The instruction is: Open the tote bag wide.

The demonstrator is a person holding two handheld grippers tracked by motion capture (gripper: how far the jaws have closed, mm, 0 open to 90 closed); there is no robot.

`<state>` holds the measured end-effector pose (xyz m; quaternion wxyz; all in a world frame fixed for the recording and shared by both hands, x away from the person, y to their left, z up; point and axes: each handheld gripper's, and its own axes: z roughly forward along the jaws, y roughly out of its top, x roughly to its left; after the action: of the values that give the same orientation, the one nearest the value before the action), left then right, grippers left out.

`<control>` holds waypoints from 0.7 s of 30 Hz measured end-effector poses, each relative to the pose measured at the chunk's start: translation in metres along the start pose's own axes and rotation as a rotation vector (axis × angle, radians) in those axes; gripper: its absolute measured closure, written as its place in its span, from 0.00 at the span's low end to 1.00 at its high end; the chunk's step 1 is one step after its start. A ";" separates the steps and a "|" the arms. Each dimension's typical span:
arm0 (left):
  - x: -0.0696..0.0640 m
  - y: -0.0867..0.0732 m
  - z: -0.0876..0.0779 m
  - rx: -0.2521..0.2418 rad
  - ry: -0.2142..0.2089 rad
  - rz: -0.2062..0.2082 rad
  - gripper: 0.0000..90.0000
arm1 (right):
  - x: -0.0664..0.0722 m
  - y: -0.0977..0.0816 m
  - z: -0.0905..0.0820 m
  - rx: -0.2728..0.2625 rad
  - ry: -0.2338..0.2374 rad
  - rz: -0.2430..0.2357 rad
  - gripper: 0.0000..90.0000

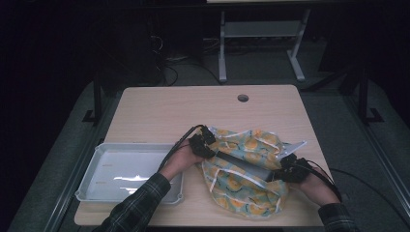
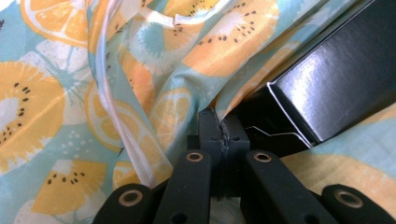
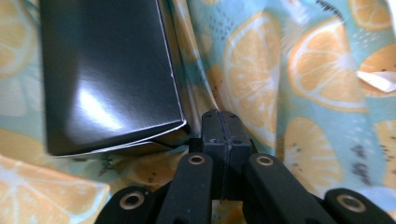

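Fruit-print cloth [image 1: 244, 174] heaped on the table's [image 1: 159, 108] near right part, with a black box [image 1: 249, 164] lying across it, just right of a white tray [image 1: 99, 164]. Left gripper [image 2: 223, 128] pinched on a fold at the box's corner. Right gripper [image 3: 224, 126] pressed together beside the box's other end, cloth between its tips not discernible.

A dim lab or test room is showing here: a bare desk [image 1: 159, 108] with a cable hole [image 1: 242, 98], metal frame legs [image 1: 222, 48], cables [image 1: 167, 63] trailing on grey carpet [image 1: 261, 65].

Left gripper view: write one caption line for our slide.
Shut tool pinches citrus-print blue fabric bag beside a glossy black cardboard box.
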<state>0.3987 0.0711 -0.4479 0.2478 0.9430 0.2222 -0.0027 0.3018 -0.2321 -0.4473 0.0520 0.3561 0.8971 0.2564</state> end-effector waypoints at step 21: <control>0.000 0.006 -0.057 -0.246 -0.074 -0.043 0.55 | 0.006 0.010 -0.044 -0.180 -0.070 0.012 0.63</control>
<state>0.3953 0.0928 -0.3952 0.3694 0.8998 0.2317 -0.0154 0.2916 -0.2404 -0.4037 0.1134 0.3641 0.8659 0.3236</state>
